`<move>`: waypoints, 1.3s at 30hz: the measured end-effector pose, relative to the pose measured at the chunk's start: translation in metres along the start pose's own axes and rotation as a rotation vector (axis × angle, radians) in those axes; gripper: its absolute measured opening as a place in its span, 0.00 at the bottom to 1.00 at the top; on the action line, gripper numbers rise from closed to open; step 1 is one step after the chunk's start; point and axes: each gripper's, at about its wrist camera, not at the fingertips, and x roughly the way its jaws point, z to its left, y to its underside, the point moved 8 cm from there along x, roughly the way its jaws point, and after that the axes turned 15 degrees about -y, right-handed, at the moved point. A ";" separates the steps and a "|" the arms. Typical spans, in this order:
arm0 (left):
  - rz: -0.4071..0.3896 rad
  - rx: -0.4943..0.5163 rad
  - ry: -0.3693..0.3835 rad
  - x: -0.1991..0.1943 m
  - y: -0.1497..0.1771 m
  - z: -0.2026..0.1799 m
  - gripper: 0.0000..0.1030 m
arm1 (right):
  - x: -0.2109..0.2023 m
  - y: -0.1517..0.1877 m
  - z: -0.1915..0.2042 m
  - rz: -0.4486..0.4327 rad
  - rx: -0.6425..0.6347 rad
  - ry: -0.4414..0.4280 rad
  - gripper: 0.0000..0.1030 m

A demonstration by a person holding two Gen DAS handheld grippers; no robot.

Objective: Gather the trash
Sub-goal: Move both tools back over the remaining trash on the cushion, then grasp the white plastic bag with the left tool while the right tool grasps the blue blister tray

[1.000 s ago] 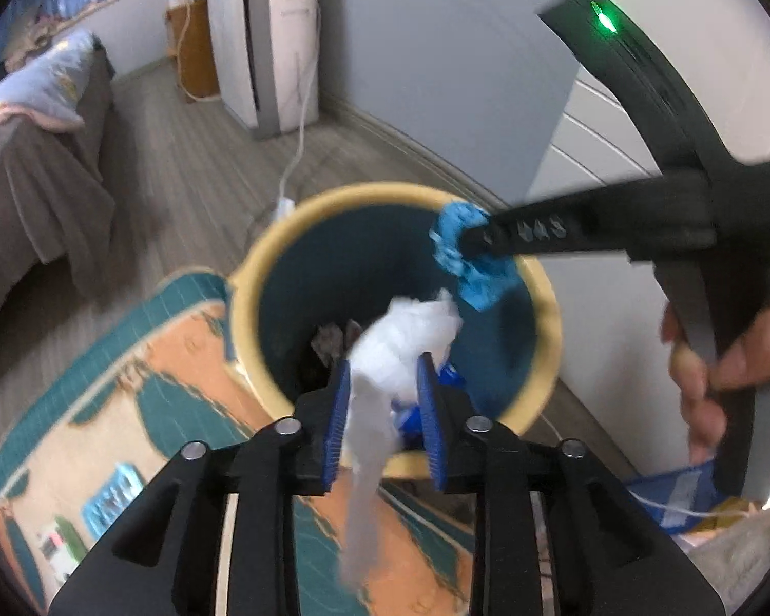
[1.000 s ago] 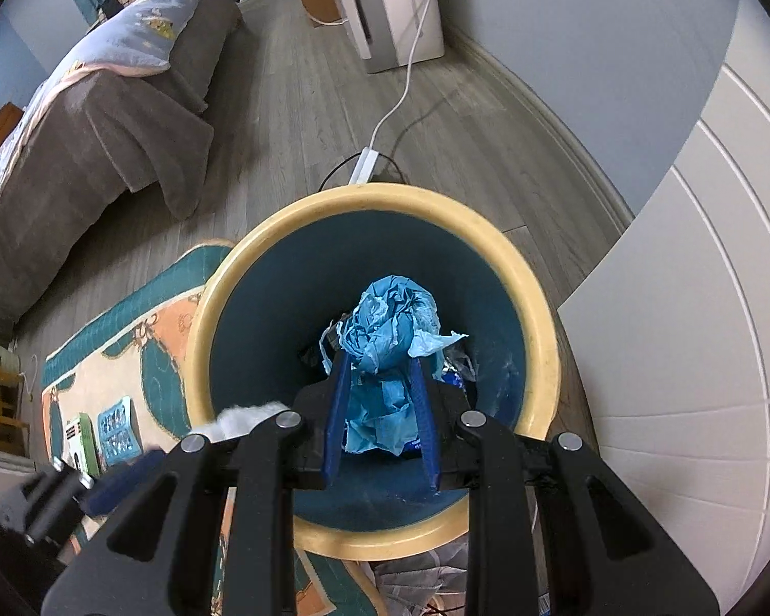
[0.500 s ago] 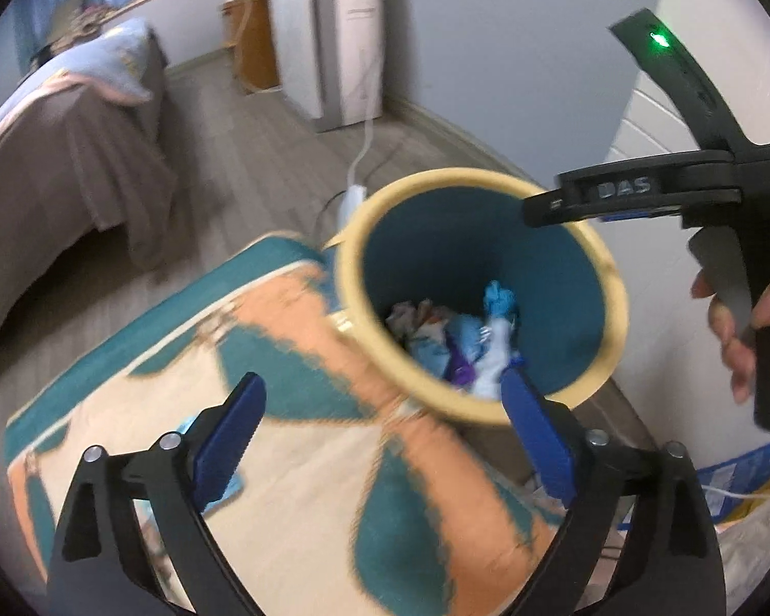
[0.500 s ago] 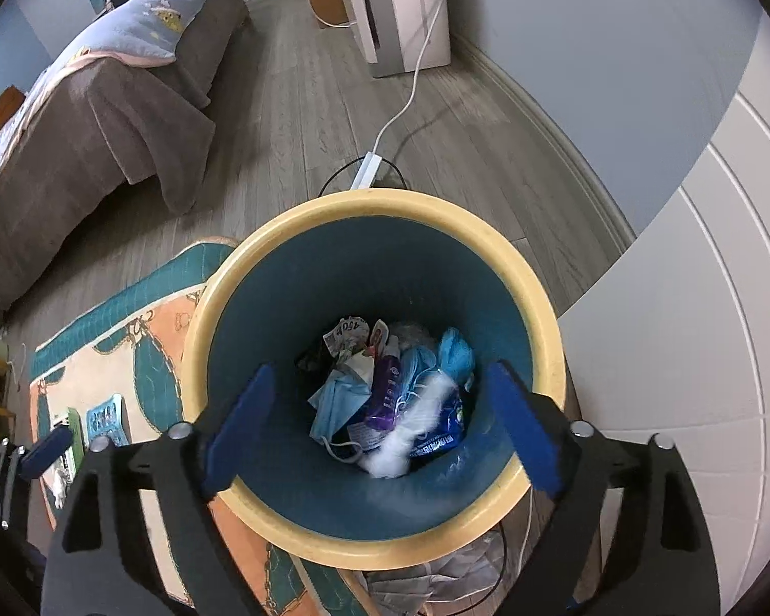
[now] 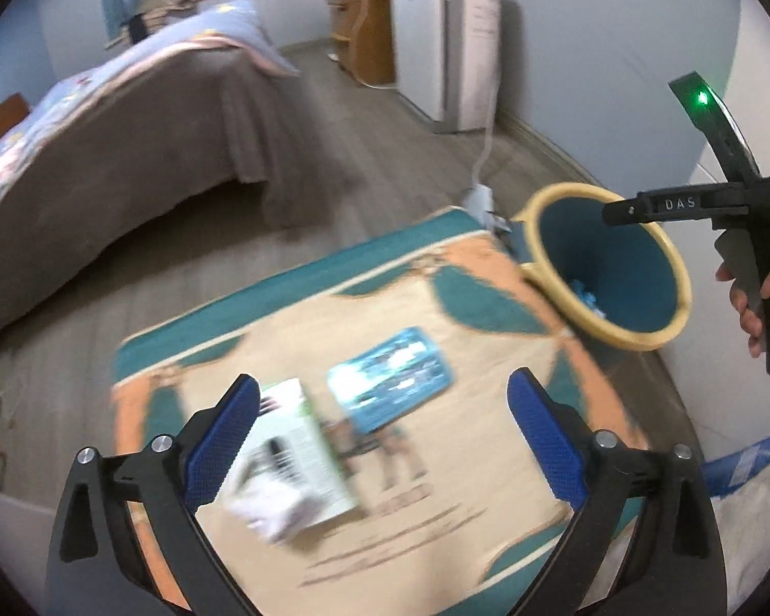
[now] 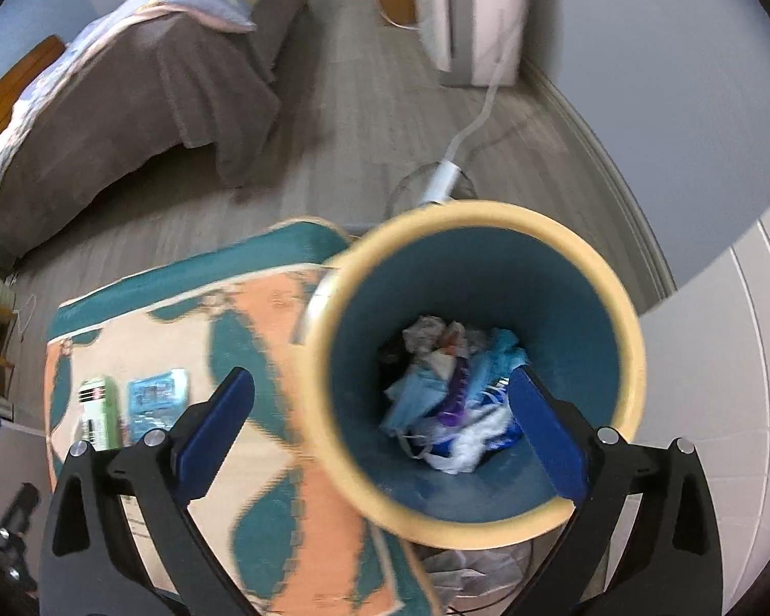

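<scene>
A teal bin with a yellow rim point(image 6: 626, 318) stands by the wall and holds several pieces of trash point(image 6: 451, 400), blue, white and purple. It also shows in the left wrist view point(image 5: 677, 277). My right gripper point(image 6: 380, 426) is open and empty above the bin's left rim. My left gripper point(image 5: 382, 441) is open and empty over the rug point(image 5: 487, 503). A green-and-white box point(image 5: 292, 462) and a blue packet point(image 5: 390, 374) lie on the rug under the left gripper. Both also show in the right wrist view, the box point(image 6: 97, 410) and the packet point(image 6: 154, 400).
A bed with a brown cover point(image 5: 108, 138) stands to the left. A white appliance point(image 5: 446, 66) stands by the far wall, its cord running to a power strip point(image 5: 480, 200) beside the bin. A white panelled wall point(image 6: 718, 359) is at the right.
Both grippers opened and dropped their wads, white and blue, into the bin. The left gripper has swung left, out over the rug. The right gripper has drifted slightly left.
</scene>
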 end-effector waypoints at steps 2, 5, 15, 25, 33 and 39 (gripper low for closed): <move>0.001 -0.035 -0.025 -0.006 0.007 0.025 0.94 | 0.002 -0.001 0.022 -0.009 -0.030 -0.003 0.95; 0.005 -0.104 -0.060 -0.010 0.021 0.062 0.94 | 0.013 0.005 0.056 0.010 -0.078 -0.009 0.95; 0.041 -0.233 -0.113 0.006 0.059 0.129 0.94 | 0.062 0.047 0.159 0.136 -0.271 -0.066 0.95; 0.171 -0.244 -0.030 0.059 0.091 0.111 0.94 | 0.103 0.062 0.161 0.219 -0.292 0.004 0.95; 0.258 -0.174 0.000 0.098 0.105 0.072 0.91 | 0.116 0.058 0.141 0.244 -0.251 0.027 0.95; 0.330 -0.197 0.058 0.120 0.111 0.066 0.49 | 0.119 0.058 0.129 0.259 -0.210 0.014 0.95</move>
